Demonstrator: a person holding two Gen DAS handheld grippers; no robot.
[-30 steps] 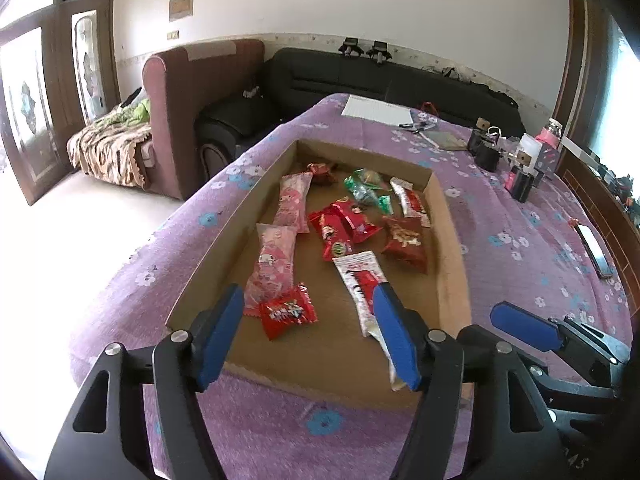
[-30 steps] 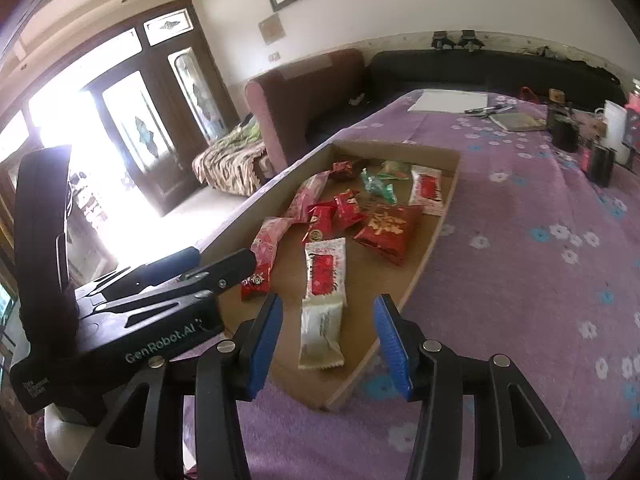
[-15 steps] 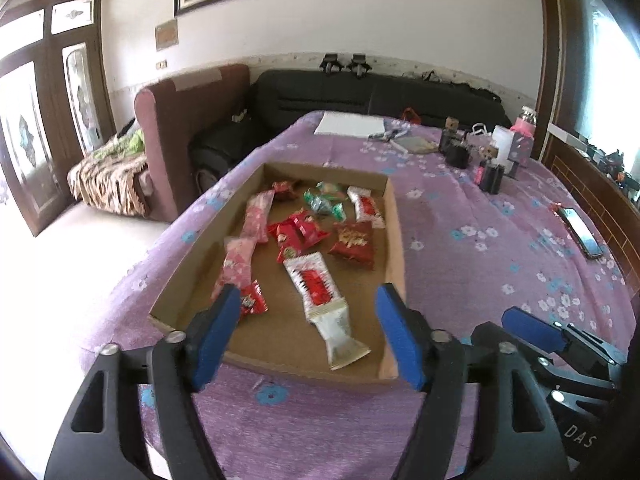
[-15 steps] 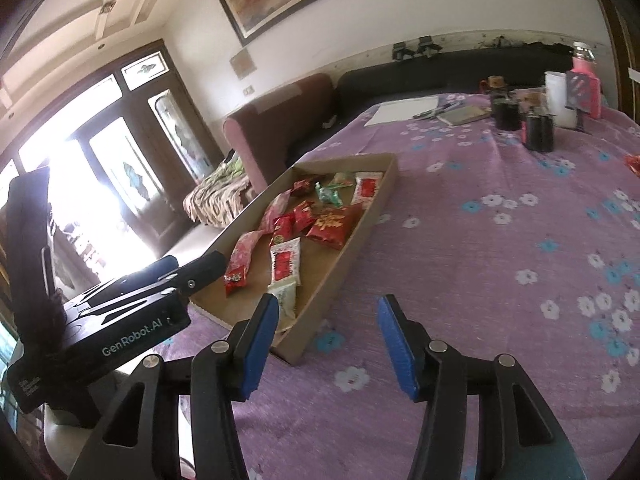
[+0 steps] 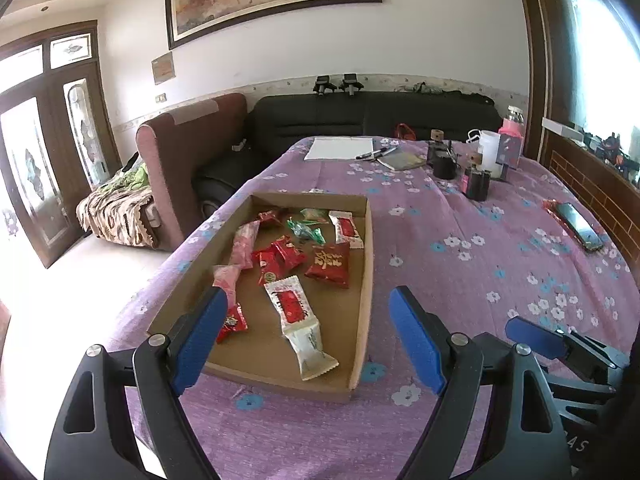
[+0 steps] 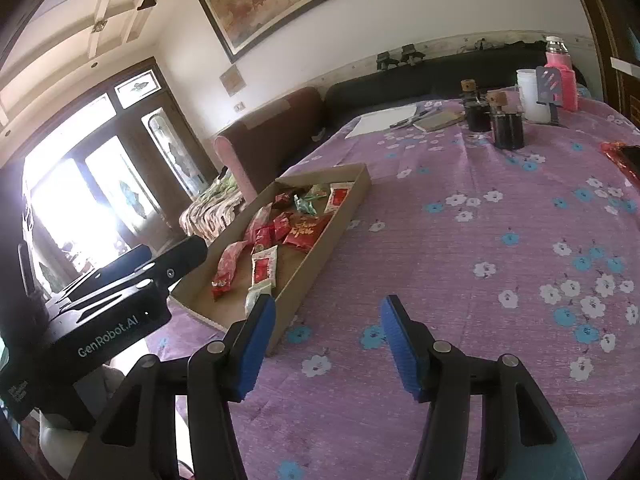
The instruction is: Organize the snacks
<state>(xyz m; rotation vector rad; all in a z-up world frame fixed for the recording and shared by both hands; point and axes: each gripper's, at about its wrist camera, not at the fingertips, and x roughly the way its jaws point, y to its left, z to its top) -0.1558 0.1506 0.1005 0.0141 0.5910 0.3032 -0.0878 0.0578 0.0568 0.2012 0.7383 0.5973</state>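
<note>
Beyond the left tool, snack tray

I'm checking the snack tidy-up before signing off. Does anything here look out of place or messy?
Nothing is spilled or damaged. The snacks all lie inside the cardboard tray, but loosely and at mixed angles, with the white-and-red packet overlapping the pale packet. A phone on a red wrapper sits apart on the tablecloth.

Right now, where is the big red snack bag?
In the left wrist view, the big red snack bag lies inside the cardboard tray, near its right wall, just below the white-and-red packet.
</note>
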